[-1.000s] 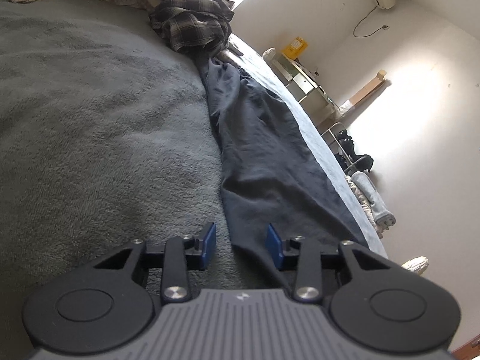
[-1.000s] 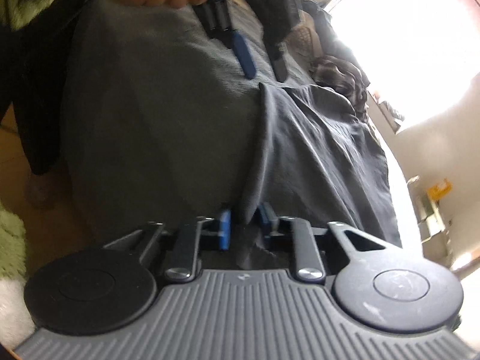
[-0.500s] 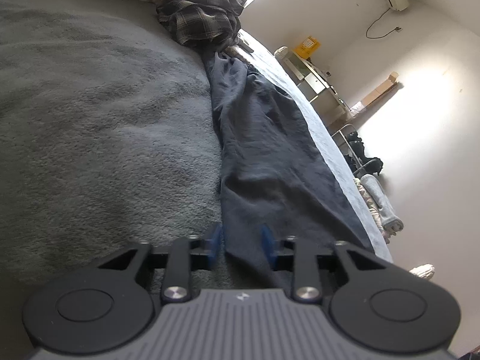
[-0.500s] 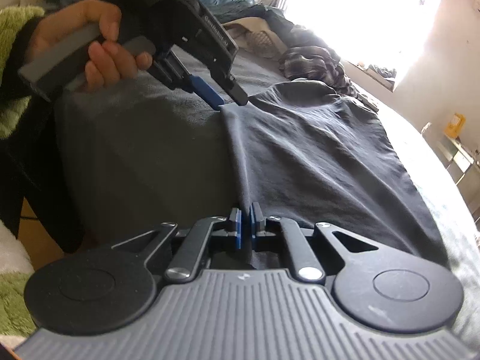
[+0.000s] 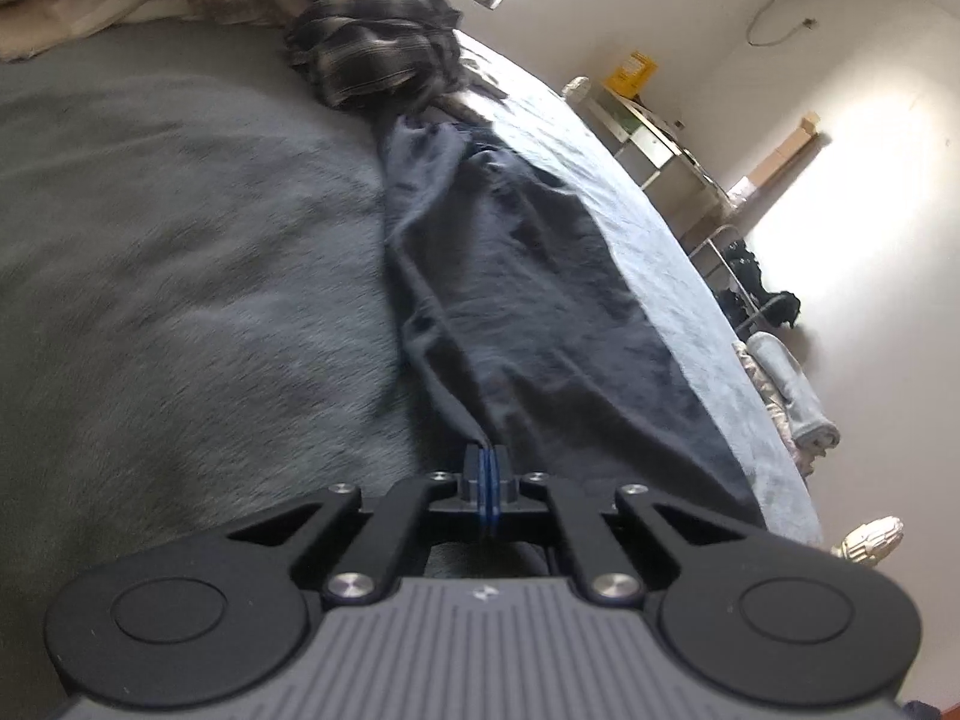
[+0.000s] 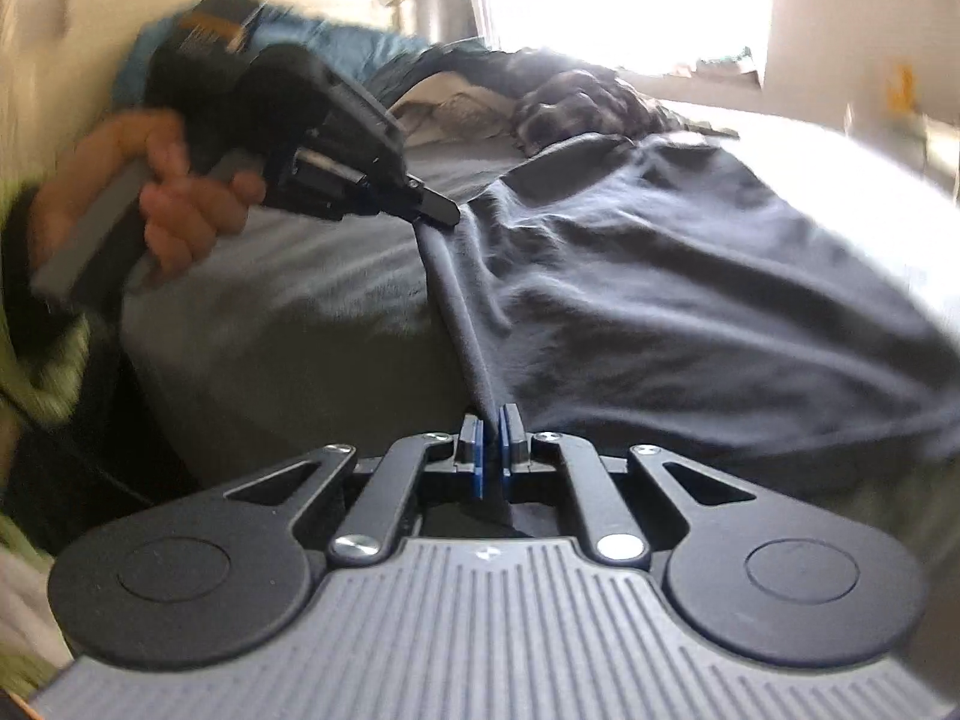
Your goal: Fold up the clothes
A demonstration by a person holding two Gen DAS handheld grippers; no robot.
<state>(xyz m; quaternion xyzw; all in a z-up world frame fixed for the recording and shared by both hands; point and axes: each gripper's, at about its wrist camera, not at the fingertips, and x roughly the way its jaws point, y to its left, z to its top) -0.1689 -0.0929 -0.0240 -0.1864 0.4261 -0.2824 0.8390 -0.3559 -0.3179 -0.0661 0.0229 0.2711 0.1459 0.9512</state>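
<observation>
A dark grey garment [image 5: 540,300] lies spread on the bed, stretching away from me. My left gripper [image 5: 486,468] is closing tight on the garment's near edge, its blue pads pressed on the cloth. In the right wrist view the garment [image 6: 690,276] has its edge pulled into a taut ridge between both grippers. My right gripper [image 6: 492,438] is shut on one end of that ridge. The left gripper [image 6: 438,213], held by a hand [image 6: 180,204], pinches the other end and lifts it slightly off the bed.
A grey fleece blanket [image 5: 180,240] covers the bed, with a light sheet [image 5: 630,192] on the far side. A plaid pile of clothes [image 5: 372,60] lies at the bed's head. Shelving and a rolled towel [image 5: 792,396] stand by the wall.
The left gripper's jaws went from wide apart to shut on the garment's edge and rose. The right gripper rolled upright, still gripping, and the edge between the two drew taut.
</observation>
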